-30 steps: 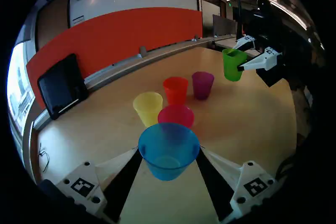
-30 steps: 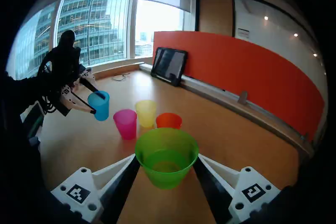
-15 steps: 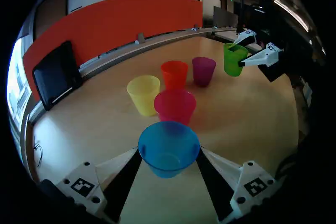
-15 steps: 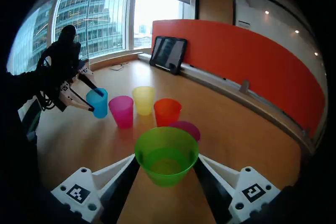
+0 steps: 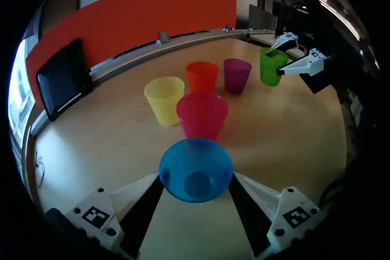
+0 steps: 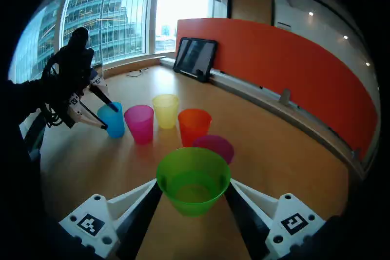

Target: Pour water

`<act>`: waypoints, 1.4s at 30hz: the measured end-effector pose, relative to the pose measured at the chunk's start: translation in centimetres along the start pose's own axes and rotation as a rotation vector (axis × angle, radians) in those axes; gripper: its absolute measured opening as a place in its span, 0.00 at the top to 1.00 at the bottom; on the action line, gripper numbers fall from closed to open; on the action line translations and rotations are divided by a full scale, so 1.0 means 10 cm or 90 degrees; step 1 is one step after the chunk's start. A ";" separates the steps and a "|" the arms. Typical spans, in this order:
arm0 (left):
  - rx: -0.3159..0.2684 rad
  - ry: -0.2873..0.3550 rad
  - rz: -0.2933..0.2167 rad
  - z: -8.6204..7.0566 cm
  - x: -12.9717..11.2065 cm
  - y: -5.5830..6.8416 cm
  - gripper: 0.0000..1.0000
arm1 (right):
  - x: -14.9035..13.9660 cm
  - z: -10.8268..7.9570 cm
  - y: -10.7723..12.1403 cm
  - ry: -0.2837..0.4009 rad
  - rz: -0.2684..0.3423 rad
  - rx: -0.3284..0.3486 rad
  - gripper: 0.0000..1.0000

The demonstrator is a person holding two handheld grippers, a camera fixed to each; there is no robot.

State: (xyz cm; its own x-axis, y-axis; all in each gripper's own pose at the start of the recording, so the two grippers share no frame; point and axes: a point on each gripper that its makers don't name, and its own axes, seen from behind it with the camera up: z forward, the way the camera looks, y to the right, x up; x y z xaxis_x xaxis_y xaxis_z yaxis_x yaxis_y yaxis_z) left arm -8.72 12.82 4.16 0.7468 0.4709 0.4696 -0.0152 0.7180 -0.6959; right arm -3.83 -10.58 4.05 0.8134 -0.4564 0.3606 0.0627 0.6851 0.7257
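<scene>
**Two cups gripped, no pour seen yet**

Six cups were in play on the wooden table [image 5: 292,128]. The left gripper [image 5: 196,184] was clamped on the blue cup [image 5: 196,162], which it held just short of the pink cup [image 5: 202,113]. The right gripper [image 6: 193,187] pinched the green cup [image 6: 193,172] just behind the purple cup [image 6: 213,147]. The yellow cup [image 5: 164,99] and orange cup [image 5: 202,75] stood between them. The green cup seemed to hold shallow water (its tint made this hard to confirm). The dark disc in the blue cup could have been water or its base. No stream showed, so the pouring itself probably remained to be done.
</scene>
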 end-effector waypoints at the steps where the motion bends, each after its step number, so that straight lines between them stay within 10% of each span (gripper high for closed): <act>1: 0.001 -0.002 -0.001 0.00 -0.01 0.00 0.12 | -0.01 0.01 0.00 -0.001 0.000 0.000 0.11; 42: 0.005 -0.001 -0.040 -0.33 -0.28 0.15 0.01 | -0.45 0.31 -0.10 -0.048 0.011 0.000 0.10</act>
State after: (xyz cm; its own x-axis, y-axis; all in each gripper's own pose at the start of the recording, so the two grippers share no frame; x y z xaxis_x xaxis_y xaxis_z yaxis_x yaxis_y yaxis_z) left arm -8.68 10.92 0.00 0.7456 0.4258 0.5126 0.0258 0.7502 -0.6607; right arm -9.36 -10.91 3.52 0.7687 -0.4859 0.4160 0.0487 0.6930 0.7193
